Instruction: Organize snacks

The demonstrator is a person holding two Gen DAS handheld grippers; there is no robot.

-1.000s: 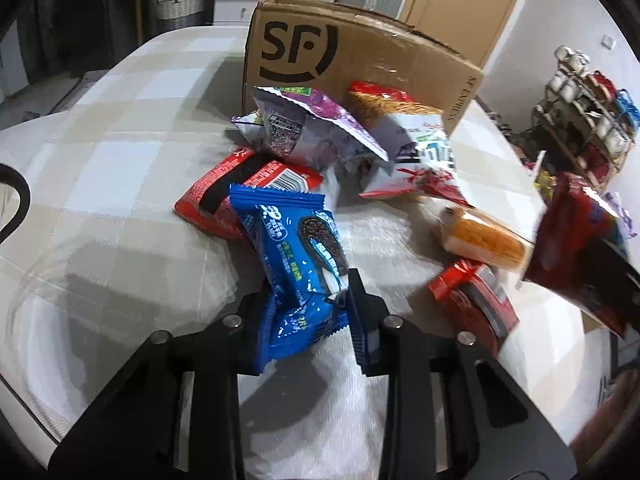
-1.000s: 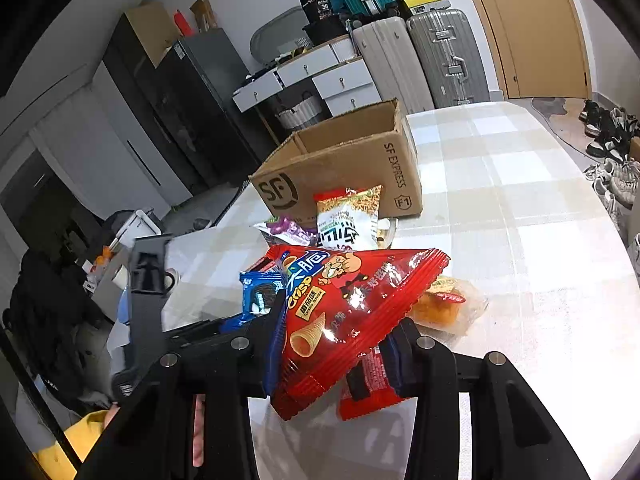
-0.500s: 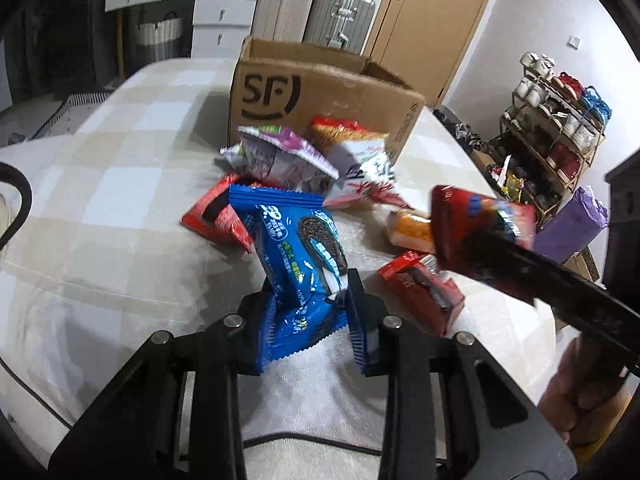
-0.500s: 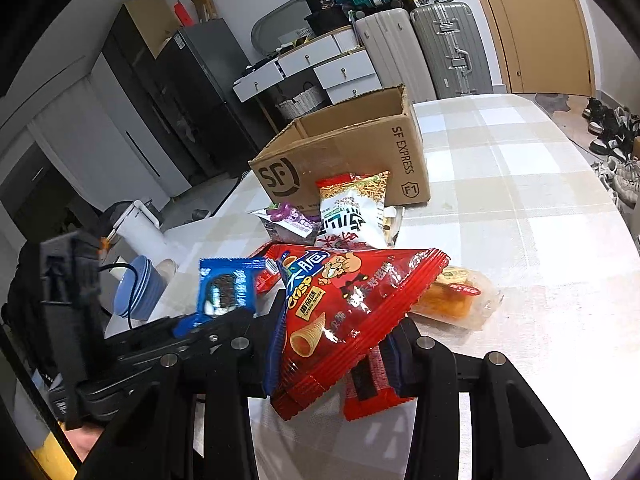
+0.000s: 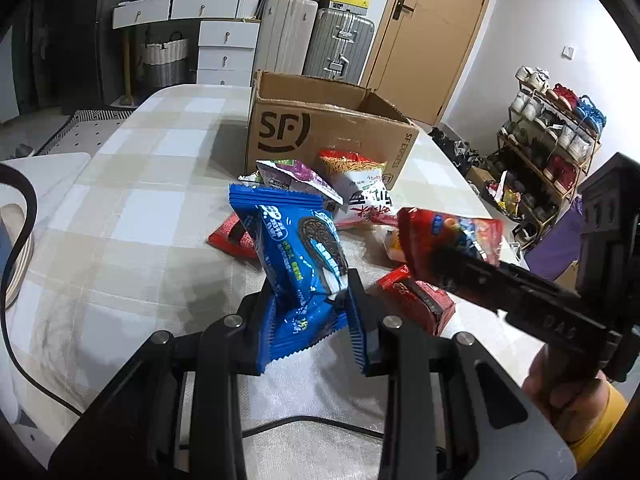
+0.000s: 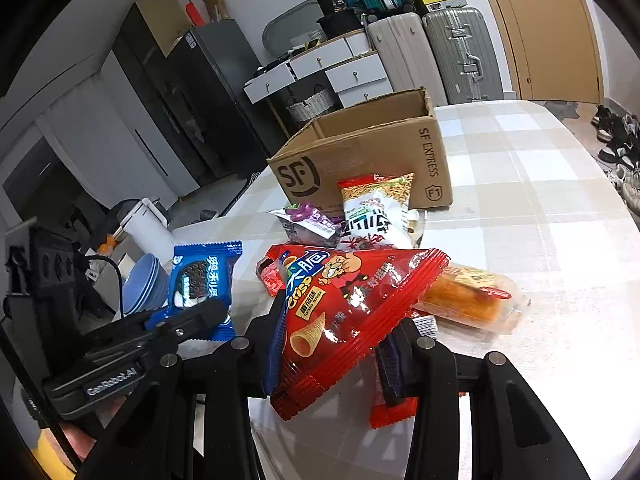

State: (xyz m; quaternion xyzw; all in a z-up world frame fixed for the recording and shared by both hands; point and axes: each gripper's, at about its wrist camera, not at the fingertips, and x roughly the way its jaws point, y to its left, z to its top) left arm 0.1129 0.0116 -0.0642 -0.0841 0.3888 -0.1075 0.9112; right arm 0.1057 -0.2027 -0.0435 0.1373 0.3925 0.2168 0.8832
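Two packets I am carrying: left claw (image 5: 308,320) pinching the blue cookie pack (image 5: 296,256), right claw (image 6: 332,344) pinching the red crisp bag (image 6: 352,300); the cardboard box (image 5: 320,136) is sitting ahead toward the surface's far edge, left claw nearer.

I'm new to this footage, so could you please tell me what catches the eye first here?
Two bright packets held in the air: the blue cookie packet pinched in the left gripper, and the red cone-crisp bag in the right gripper. Behind them, the open SF cardboard box stands on the checked table, with more snacks in front.

cardboard box (image 6: 360,160) reads "sf express", "f1"; red snack bag (image 6: 344,304) "crisp".
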